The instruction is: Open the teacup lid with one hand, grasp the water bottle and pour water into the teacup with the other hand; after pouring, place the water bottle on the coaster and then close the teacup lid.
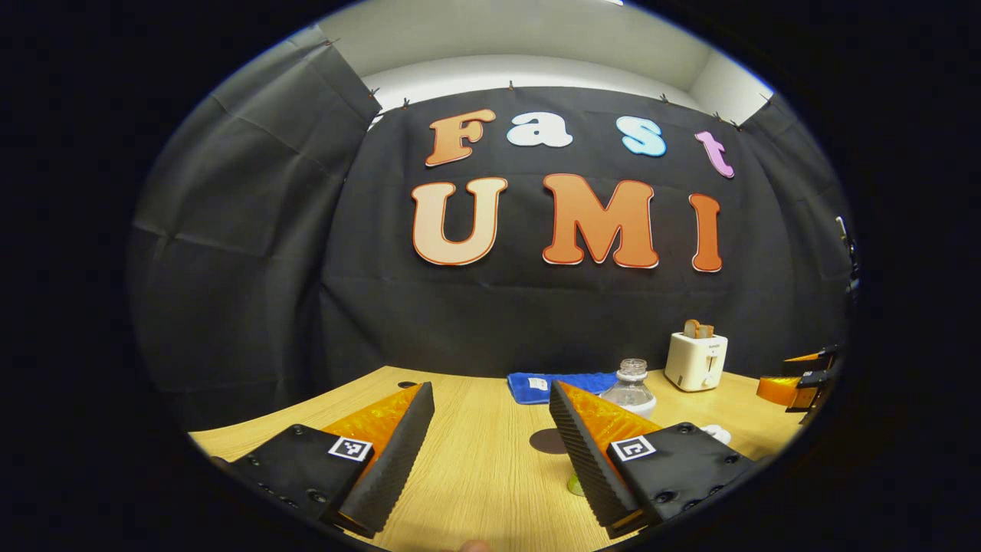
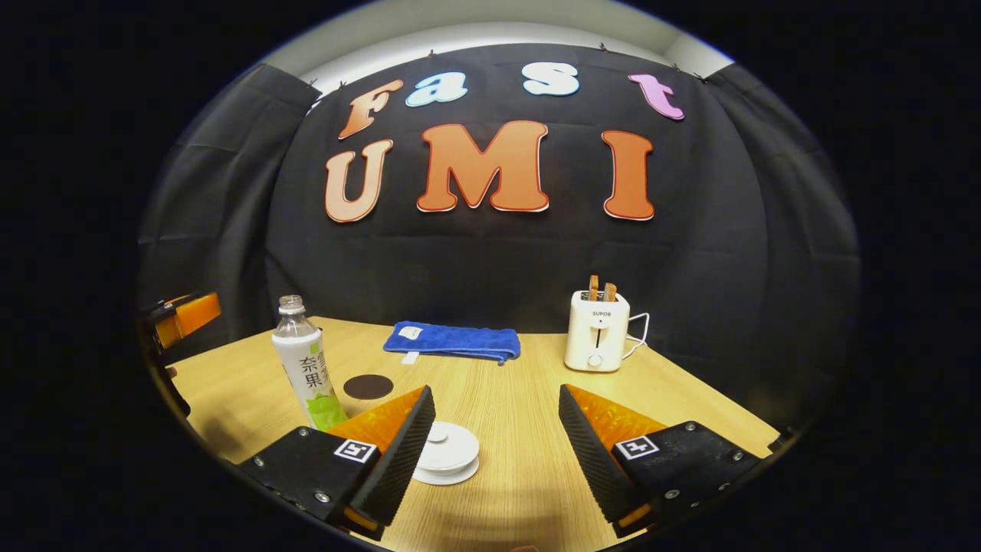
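Observation:
In the right gripper view a white teacup (image 2: pixel 447 452) with its lid on sits on the table just ahead of my open right gripper (image 2: pixel 494 392), close to its left finger. The water bottle (image 2: pixel 306 364), clear with a white and green label, stands upright to the left. A dark round coaster (image 2: pixel 368 386) lies just beyond it. In the left gripper view my left gripper (image 1: pixel 490 391) is open and holds nothing. Its right finger hides most of the bottle (image 1: pixel 630 387) and part of the coaster (image 1: pixel 548 441). A sliver of the teacup (image 1: pixel 716 433) shows behind that finger.
A folded blue towel (image 2: pixel 452 340) lies at the back of the wooden table (image 2: pixel 521 383), with a white toaster (image 2: pixel 596 333) holding toast to its right. The black cloth wall closes the table's far side. The other gripper shows at the right edge (image 1: pixel 805 379).

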Demonstrator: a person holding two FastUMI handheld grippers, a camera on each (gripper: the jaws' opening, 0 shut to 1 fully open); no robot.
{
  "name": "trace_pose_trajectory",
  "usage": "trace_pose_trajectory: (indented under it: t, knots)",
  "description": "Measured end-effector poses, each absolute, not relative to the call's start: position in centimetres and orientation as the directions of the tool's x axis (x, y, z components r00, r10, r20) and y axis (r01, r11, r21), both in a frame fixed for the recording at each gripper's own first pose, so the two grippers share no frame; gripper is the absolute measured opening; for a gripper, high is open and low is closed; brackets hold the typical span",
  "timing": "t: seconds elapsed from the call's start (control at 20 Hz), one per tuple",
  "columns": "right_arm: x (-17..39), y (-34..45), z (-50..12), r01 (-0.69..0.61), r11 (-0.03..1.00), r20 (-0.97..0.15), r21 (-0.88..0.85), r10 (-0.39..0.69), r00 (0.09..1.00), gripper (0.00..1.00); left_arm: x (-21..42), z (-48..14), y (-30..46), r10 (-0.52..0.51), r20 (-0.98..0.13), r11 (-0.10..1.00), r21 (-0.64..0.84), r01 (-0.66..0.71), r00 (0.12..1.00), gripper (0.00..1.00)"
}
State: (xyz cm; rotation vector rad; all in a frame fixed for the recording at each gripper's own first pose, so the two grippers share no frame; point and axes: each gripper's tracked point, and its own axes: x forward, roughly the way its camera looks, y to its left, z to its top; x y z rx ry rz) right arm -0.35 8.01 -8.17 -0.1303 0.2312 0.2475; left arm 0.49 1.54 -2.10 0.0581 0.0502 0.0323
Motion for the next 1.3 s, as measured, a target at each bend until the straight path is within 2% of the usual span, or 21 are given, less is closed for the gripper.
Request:
trace_pose_trajectory:
  t: [0.4,0.65,1.05,1.2,1.3]
  knots:
    - [0.1,9.2,-9.6,-0.269,0.961,-0.272,-0.066,0.242,0.931,0.97,0.6,-2.4,1.5,0.024,-0.069,0.997,0.068,-0.019,0.997,0.96]
    - [1.0,10.6,-11.4,-0.286,0.952,-0.295,-0.111,0.243,0.924,0.97,0.6,-2.5,1.3,0.016,-0.076,0.996,0.088,-0.009,0.997,0.96]
    - [2.0,13.2,-15.8,-0.333,0.938,-0.39,-0.1,0.271,0.88,0.98,1.0,-3.4,1.0,0.022,-0.088,0.996,0.092,-0.013,0.996,0.96]
    - [2.0,13.4,-16.4,-0.336,0.936,-0.404,-0.103,0.27,0.874,0.95,1.2,-3.6,1.1,0.025,-0.093,0.995,0.093,-0.016,0.995,0.96]
    - [2.0,13.6,-16.6,-0.341,0.935,-0.409,-0.101,0.274,0.871,0.89,1.2,-3.8,1.1,0.027,-0.095,0.995,0.094,-0.018,0.995,0.96]
